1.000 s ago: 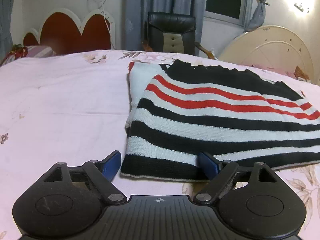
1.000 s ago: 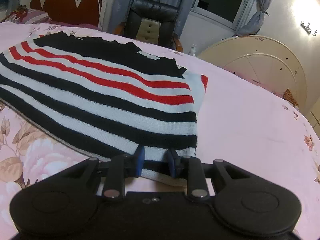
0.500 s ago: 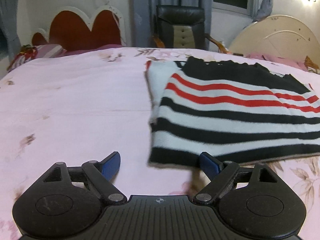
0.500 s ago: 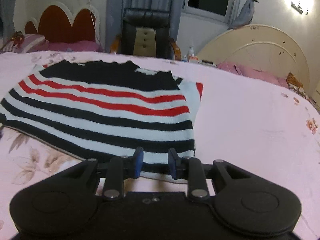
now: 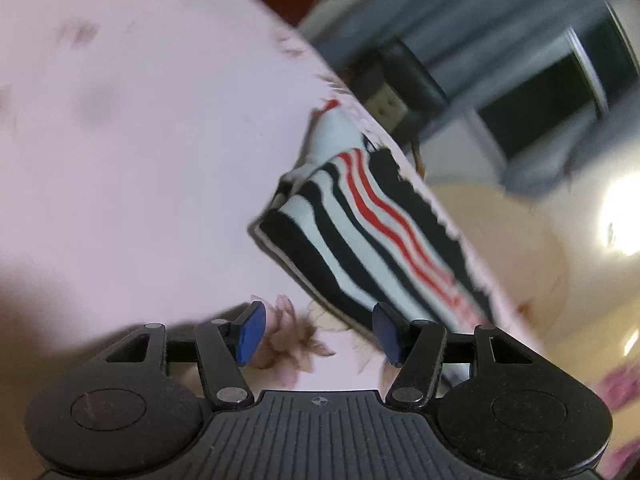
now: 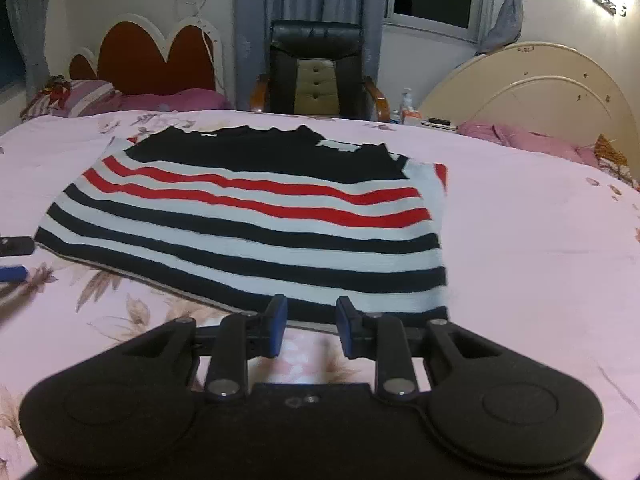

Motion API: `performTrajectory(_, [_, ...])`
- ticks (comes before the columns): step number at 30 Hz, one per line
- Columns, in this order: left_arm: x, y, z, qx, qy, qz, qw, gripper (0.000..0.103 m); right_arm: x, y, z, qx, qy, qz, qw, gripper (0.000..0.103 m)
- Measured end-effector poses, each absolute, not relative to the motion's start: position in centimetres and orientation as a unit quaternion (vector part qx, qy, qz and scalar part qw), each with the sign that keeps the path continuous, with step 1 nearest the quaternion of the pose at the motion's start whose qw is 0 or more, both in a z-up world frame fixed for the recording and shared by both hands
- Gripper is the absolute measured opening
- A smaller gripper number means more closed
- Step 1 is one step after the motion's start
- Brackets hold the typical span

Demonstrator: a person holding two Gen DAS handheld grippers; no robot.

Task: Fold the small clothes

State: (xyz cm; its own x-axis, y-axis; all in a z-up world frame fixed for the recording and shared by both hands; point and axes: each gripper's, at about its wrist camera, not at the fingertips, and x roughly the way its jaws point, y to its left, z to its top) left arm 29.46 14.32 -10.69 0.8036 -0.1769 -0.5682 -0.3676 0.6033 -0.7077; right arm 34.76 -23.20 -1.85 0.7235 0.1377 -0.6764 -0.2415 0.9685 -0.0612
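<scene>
A folded striped sweater (image 6: 256,216), black, white and red, lies flat on the pink floral bedsheet (image 6: 540,240). My right gripper (image 6: 311,330) is open and empty, hovering just short of the sweater's near hem. My left gripper (image 5: 318,336) is open and empty, rolled strongly to one side, back from the sweater's (image 5: 360,236) corner. Its blue fingertip (image 6: 12,273) shows at the left edge of the right wrist view. The left wrist view is blurred.
A black leather chair (image 6: 316,68) stands behind the bed. A red headboard (image 6: 148,56) and pillows (image 6: 80,96) are at the back left, a cream headboard (image 6: 532,96) at the back right. Bare sheet (image 5: 140,140) lies left of the sweater.
My left gripper has pulled back from the sweater's left corner and rolled sharply. My right gripper has drawn back off the hem, its jaws a little wider. The sweater stays flat.
</scene>
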Motion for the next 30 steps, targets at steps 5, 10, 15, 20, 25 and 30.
performTrajectory(5, [31.4, 14.5, -12.5, -0.486, 0.275, 0.063, 0.827, 0.059, 35.1, -22.9, -1.8, -0.06, 0.358, 0.109, 0.925, 0.026])
performTrajectory(10, [34.3, 14.3, -13.1, -0.504, 0.243, 0.08, 0.825, 0.059, 37.3, -23.4, -1.8, -0.018, 0.361, 0.12, 0.925, 0.021])
performTrajectory(15, [37.3, 14.6, -12.9, -0.495, 0.23, 0.089, 0.833, 0.059, 40.3, -22.5, -2.1, 0.013, 0.358, 0.153, 0.921, 0.007])
performTrajectory(20, [38.1, 15.2, -13.6, -0.488, 0.241, 0.103, 0.832, 0.021, 43.0, -20.4, -3.2, 0.02, 0.364, 0.177, 0.914, 0.006])
performTrajectory(25, [36.7, 15.9, -13.9, -0.524, 0.196, 0.069, 0.826, 0.017, 44.5, -18.2, -3.1, 0.024, 0.358, 0.198, 0.912, 0.005])
performTrajectory(30, [37.1, 15.7, -14.6, -0.501, 0.22, 0.078, 0.833, 0.017, 45.4, -17.1, -3.9, 0.018, 0.36, 0.207, 0.909, 0.005])
